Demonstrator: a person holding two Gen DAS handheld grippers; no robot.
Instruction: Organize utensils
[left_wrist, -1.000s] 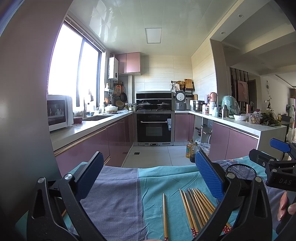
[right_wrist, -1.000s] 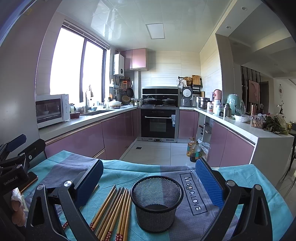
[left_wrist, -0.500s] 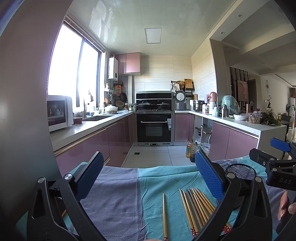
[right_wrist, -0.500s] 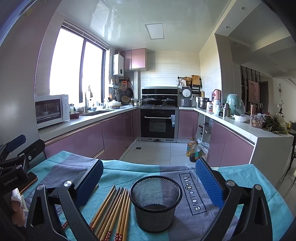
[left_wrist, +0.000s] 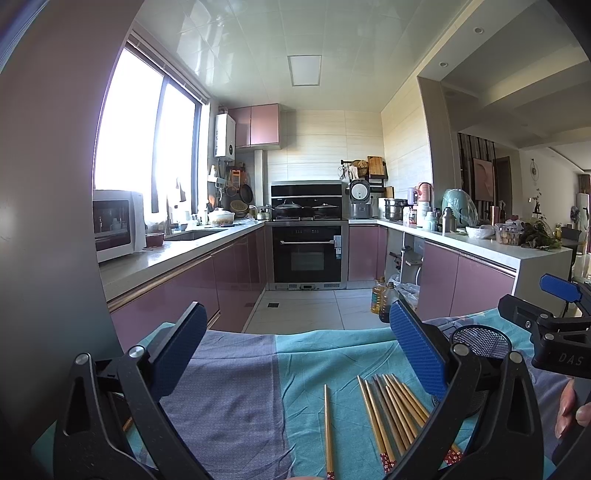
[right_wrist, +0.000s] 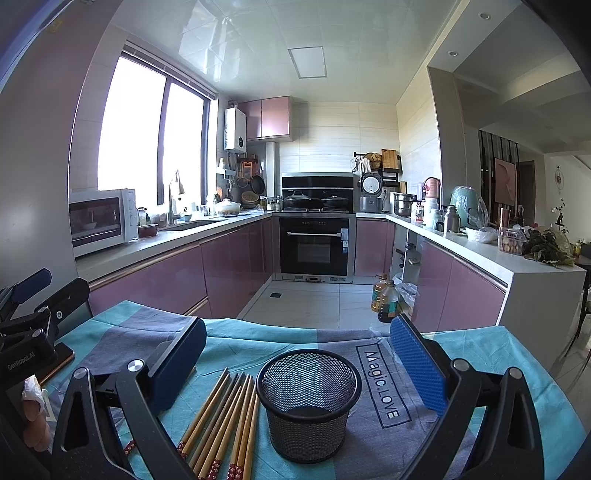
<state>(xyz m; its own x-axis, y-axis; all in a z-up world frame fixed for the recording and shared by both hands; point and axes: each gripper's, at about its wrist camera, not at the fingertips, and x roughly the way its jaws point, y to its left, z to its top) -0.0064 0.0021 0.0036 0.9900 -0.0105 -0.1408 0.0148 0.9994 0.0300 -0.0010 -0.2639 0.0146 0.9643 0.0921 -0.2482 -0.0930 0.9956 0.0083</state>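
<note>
Several wooden chopsticks with red patterned ends lie side by side on the cloth, in the left wrist view (left_wrist: 395, 417) and in the right wrist view (right_wrist: 225, 417). One chopstick (left_wrist: 328, 428) lies apart to their left. An empty black mesh cup (right_wrist: 308, 400) stands upright just right of the bundle; its rim also shows in the left wrist view (left_wrist: 480, 341). My left gripper (left_wrist: 295, 350) is open and empty above the cloth. My right gripper (right_wrist: 299, 363) is open and empty, with the cup between its fingers' line of sight.
The table is covered by a teal and grey cloth (right_wrist: 476, 354) printed "Magic.LOVE". Its far edge drops to the kitchen floor, where oil bottles (right_wrist: 384, 299) stand. Purple counters run along both sides. A phone-like dark slab (right_wrist: 59, 360) lies at the cloth's left.
</note>
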